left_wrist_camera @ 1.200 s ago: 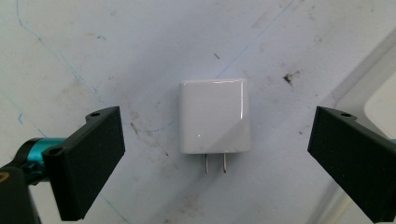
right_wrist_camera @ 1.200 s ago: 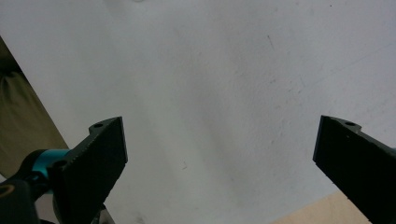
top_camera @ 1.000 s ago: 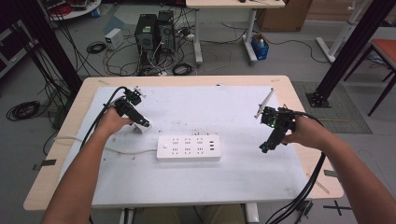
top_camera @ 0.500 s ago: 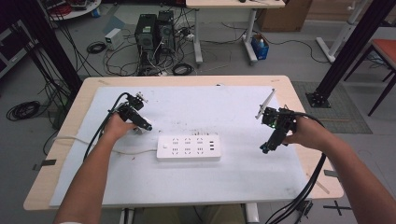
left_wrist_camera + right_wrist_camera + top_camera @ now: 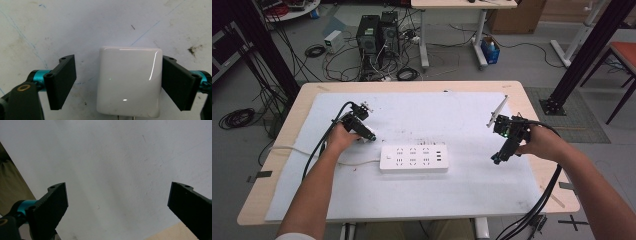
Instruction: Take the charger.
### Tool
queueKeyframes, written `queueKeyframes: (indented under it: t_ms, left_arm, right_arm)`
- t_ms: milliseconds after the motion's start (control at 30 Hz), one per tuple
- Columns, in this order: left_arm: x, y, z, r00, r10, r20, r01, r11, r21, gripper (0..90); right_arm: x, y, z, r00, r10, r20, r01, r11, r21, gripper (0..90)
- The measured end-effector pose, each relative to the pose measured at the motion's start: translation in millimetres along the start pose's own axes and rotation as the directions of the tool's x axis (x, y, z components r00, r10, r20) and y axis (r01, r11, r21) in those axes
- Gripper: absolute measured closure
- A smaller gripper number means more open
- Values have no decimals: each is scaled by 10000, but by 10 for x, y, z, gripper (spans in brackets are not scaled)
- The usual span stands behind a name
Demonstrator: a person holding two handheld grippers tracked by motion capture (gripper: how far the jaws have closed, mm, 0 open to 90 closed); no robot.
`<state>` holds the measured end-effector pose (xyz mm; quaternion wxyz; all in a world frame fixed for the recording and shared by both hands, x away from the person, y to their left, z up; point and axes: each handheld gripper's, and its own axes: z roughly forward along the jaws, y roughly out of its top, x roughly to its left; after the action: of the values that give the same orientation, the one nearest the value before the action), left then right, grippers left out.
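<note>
On the white mat [image 5: 462, 200], high view: left gripper [image 5: 371, 138] sits low over a charger at the left, just beside the power strip [image 5: 414, 159]; right gripper [image 5: 497, 159] hovers well apart, at the right.

Left gripper view: jaws have just been closing around the charger [image 5: 128, 81]; right pad touches, left stands clear. Grasp unfinished; lift and plugging likely remain. Charger lies flat, prongs toward the camera, long axis along the jaws.

Right gripper view: jaws apart, empty.

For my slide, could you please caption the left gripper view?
Left gripper closing around a white charger; one pad touching, one apart.
</note>
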<state>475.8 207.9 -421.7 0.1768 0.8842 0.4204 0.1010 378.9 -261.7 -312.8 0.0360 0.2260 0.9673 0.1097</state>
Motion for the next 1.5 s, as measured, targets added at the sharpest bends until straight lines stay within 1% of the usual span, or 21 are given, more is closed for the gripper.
queueKeyframes:
  t_ms: [67, 100, 233, 300, 333, 433, 533, 600, 700, 767, 833, 933, 1033, 1100, 1167, 1233, 1267, 1333, 1367, 1400, 1500]
  left_arm:
    - [-2, -1, -14, 9996, 61, 262, -60, 10000, -20, 302]
    - [-5, -1, -18, 9995, 120, 303, -119, 9999, -32, 331]
    - [-3, -11, -26, 9990, 144, 420, -139, 9998, -110, 381]
    - [5, -30, -31, 9990, 82, 448, -70, 9996, -263, 394]
    - [10, -41, -37, 9989, 68, 470, -53, 9995, -326, 419]
    - [12, -52, -38, 9989, 70, 462, -51, 9991, -417, 424]
    - [-1, -49, -48, 9990, 224, 394, -210, 9991, -364, 425]
    - [-13, -51, -71, 9986, 278, 448, -262, 9990, -375, 426]
    - [-47, -43, -169, 9976, 552, 411, -531, 9972, -520, 426]
    - [-68, -45, -256, 9968, 556, 567, -513, 9958, -761, 426]
    - [-91, -51, -352, 9961, 651, 604, -595, 9942, -900, 425]
    - [-135, -53, -536, 9932, 1022, 566, -961, 9902, -1011, 425]
    - [-188, -49, -758, 9893, 1301, 661, -1201, 9831, -1381, 425]
    - [-241, -41, -907, 9847, 1560, 776, -1421, 9769, -1599, 425]
    - [-309, -30, -1046, 9769, 1964, 841, -1795, 9680, -1755, 425]
    - [-381, -17, -1174, 9666, 2373, 966, -2169, 9587, -1840, 425]
    - [-410, -12, -1230, 9601, 2558, 1130, -2319, 9541, -1897, 425]
    - [-457, -1, -1336, 9494, 2799, 1423, -2502, 9482, -1959, 425]
    - [-483, 5, -1395, 9419, 2953, 1599, -2617, 9439, -2016, 425]
    - [-499, 9, -1430, 9371, 3057, 1682, -2703, 9409, -2043, 425]
    - [-566, 18, -1542, 9176, 3520, 1845, -3124, 9259, -2125, 425]
  right_arm:
    - [2, -3, 1, 10000, 23, 4, -23, 10000, 15, 23]
    - [4, -1, 8, 10000, -8, -4, 8, 10000, 11, 23]
    - [13, 11, 25, 10000, -90, -5, 90, 9999, 62, 23]
    - [15, 11, 26, 10000, -86, 18, 86, 9999, 52, 23]
    - [11, 8, 26, 10000, -84, -9, 84, 10000, 43, 23]
    - [6, -5, 26, 10000, -4, 7, 4, 10000, 61, 23]
    - [3, -12, 26, 10000, 43, 35, -43, 10000, 84, 23]
    - [5, -12, 24, 10000, 47, 71, -48, 10000, 39, 23]
    - [3, -9, 24, 9999, 31, 147, -31, 10000, 16, 23]
    - [4, -1, 27, 9997, 121, 198, -122, 9999, 70, 23]
    - [3, 9, 29, 9995, 137, 288, -139, 9999, 57, 23]
    - [15, 23, 27, 9991, 193, 376, -195, 9998, 46, 23]
    - [40, 28, 16, 9987, 182, 467, -182, 9998, 5, 22]
    - [54, 30, 12, 9983, 124, 574, -124, 9999, -10, 22]
    - [77, 33, 6, 9973, 129, 717, -129, 9999, -2, 23]
    - [100, 38, -4, 9967, 82, 807, -82, 10000, -4, 23]
    - [111, 39, -8, 9965, 71, 831, -70, 10000, -15, 23]
    - [126, 41, -18, 9963, 135, 846, -135, 9999, -5, 23]
    - [129, 41, -25, 9963, 117, 853, -115, 9999, -25, 23]
    - [139, 42, -35, 9957, 151, 917, -148, 9999, -42, 23]
    - [162, 41, -50, 9957, 140, 916, -133, 9999, -85, 23]
